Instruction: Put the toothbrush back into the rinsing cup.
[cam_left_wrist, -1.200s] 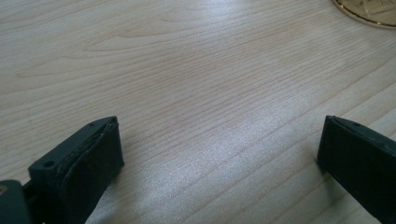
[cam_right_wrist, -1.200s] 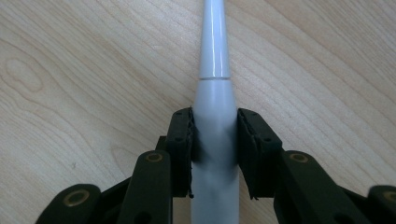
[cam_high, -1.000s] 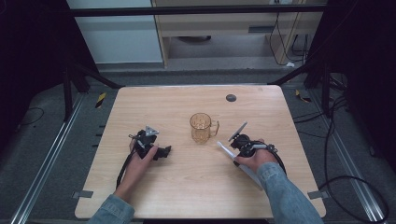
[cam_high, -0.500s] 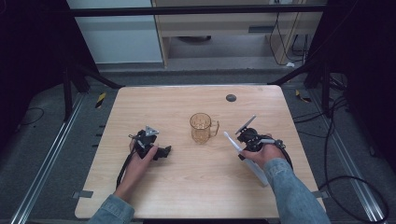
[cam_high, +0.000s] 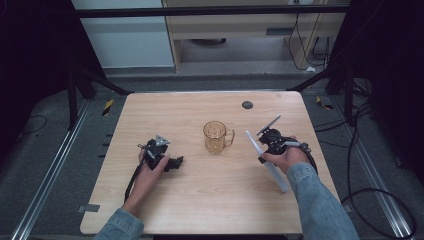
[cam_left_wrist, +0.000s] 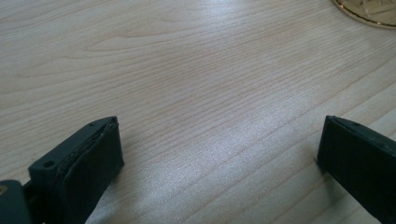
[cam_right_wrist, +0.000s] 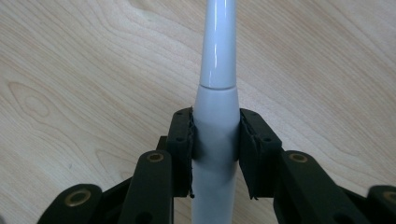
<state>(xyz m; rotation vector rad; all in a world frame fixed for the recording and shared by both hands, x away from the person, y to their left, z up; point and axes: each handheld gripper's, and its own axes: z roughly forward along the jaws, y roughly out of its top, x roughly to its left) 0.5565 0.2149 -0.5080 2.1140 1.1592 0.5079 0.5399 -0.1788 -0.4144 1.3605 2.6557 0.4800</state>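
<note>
Right tool (cam_high: 261, 143): jaws closed on the white toothbrush (cam_high: 265, 160), pads pressing both sides of its handle (cam_right_wrist: 215, 135). In the right gripper view the thinner neck runs straight ahead beyond the jaws, above the bench (cam_right_wrist: 84, 65). In the high view the toothbrush lies at a slant across the right hand (cam_high: 282, 157), with one end toward the mug (cam_high: 216, 137) and the other end past the sleeve (cam_high: 312, 195).

Left tool (cam_left_wrist: 219, 154): jaws wide open, nothing between them, bare bench below. It sits low over the bench under the left hand (cam_high: 150, 167), jaws pointing toward the mug.

The amber mug stands upright between the two tools, apart from both. A small dark disc (cam_high: 247, 105) lies beyond the right tool, near the far edge.
</note>
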